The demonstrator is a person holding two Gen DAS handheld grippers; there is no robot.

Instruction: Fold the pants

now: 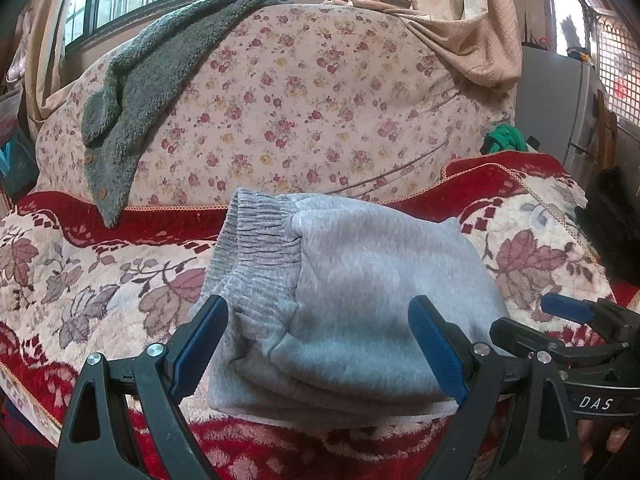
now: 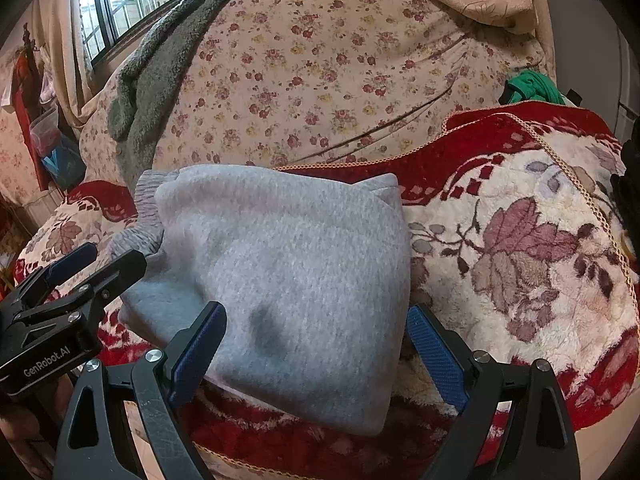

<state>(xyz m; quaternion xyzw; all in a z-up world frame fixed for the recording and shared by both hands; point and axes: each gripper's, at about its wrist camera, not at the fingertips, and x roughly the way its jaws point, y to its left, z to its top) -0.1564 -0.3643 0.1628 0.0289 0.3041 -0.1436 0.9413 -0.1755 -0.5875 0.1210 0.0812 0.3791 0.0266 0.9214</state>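
Note:
The grey pants (image 1: 360, 300) lie folded into a compact stack on the red floral blanket (image 1: 80, 280), ribbed waistband (image 1: 256, 240) at the far left. My left gripper (image 1: 318, 340) is open, its blue pads either side of the stack's near edge, holding nothing. In the right wrist view the pants (image 2: 288, 272) lie in front of my right gripper (image 2: 316, 344), which is open and empty over the near edge. The right gripper also shows in the left wrist view (image 1: 580, 320), and the left gripper shows in the right wrist view (image 2: 76, 276).
A floral-covered sofa back (image 1: 320, 100) rises behind the blanket, with a grey fleece garment (image 1: 132, 92) draped on its left. A green cloth (image 1: 504, 140) lies at the far right. Beige curtains (image 1: 460, 20) hang below the window.

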